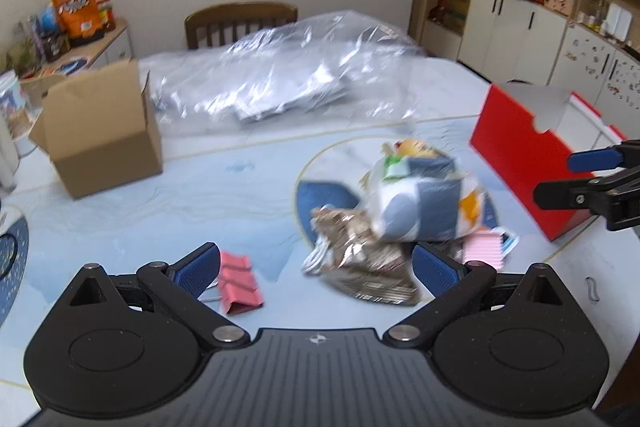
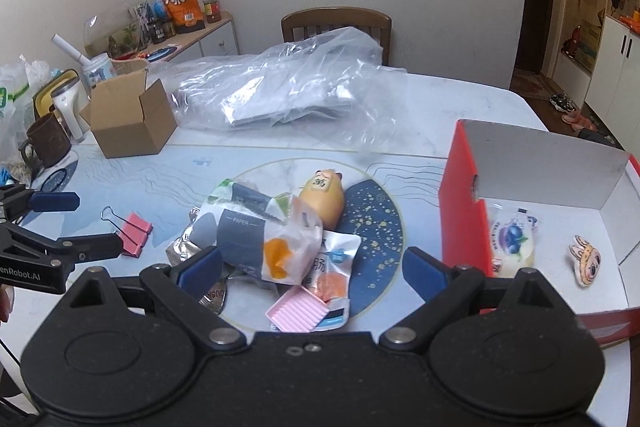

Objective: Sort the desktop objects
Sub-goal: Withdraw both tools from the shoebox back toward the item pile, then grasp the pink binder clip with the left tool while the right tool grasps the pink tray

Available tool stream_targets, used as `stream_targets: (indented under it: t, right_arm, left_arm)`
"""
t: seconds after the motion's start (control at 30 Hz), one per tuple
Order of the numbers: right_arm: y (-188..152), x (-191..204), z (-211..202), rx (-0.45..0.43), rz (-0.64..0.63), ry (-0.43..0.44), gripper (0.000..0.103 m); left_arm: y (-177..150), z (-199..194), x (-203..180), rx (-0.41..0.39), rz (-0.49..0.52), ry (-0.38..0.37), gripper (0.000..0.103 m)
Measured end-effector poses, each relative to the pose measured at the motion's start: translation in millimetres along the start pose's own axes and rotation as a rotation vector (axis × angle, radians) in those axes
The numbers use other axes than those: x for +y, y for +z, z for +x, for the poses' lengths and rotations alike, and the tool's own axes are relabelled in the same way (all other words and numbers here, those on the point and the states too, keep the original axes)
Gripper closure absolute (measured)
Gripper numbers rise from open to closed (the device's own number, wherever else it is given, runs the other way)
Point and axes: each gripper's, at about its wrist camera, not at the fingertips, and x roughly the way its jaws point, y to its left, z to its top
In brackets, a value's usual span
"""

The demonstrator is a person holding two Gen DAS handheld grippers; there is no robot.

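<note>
A pile of small items lies on the table mat: a paper tissue pack (image 2: pixel 256 231), a yellow toy figure (image 2: pixel 323 201), a snack packet (image 2: pixel 334 267), a pink ridged piece (image 2: pixel 298 313) and a foil packet (image 1: pixel 360 259). A pink binder clip (image 2: pixel 134 233) lies left of the pile; it also shows in the left wrist view (image 1: pixel 239 283). My left gripper (image 1: pixel 316 269) is open and empty, low over the clip and foil packet. My right gripper (image 2: pixel 312 269) is open and empty over the pile's near edge. A red box (image 2: pixel 464 203) on the right holds a blueberry packet (image 2: pixel 512 239) and a rabbit charm (image 2: pixel 586 261).
An open cardboard box (image 2: pixel 128 119) stands at the left back. A crumpled clear plastic bag (image 2: pixel 288 91) covers the far table. A brown mug (image 2: pixel 46 143) and jars crowd the left edge. A wooden chair (image 2: pixel 336 23) stands behind the table.
</note>
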Motion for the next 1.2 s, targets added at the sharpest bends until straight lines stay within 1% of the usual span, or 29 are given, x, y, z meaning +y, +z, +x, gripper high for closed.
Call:
stream_targets:
  t: [0.1,0.23,0.43,0.6,0.93,1.2]
  right_arm:
    - [-0.1,7.0,7.3,0.009,-0.013,-0.011,0.006]
    - [0.9,13.8,15.8,0.021,-0.03,-0.023,0.006]
    - [2.6,18.5,30.0,0.041,-0.032,-0.038,0.006]
    - [0.1,18.8,42.9,0.066,-0.028,-0.054,0.006]
    - [-22.0,9.8,69.9,0.158,-0.003,-0.102,0.01]
    - [-33.7,17.9,78.1,0.188,-0.008,-0.103,0.016]
  left_arm:
    - [-5.3,7.0,9.8,0.017,-0.015,-0.002,0.0]
    - [-9.2,14.3,20.9,0.026,-0.027,0.026,0.0]
    - [-12.2,32.0,30.8,0.034,-0.009,0.033,0.0]
    - [-17.8,50.4,36.5,0.069,0.001,0.032,0.0]
    - [-21.0,74.5,40.0,0.096,0.03,0.035,0.001]
    - [-26.2,82.9,44.3,0.109,0.027,0.03,0.001]
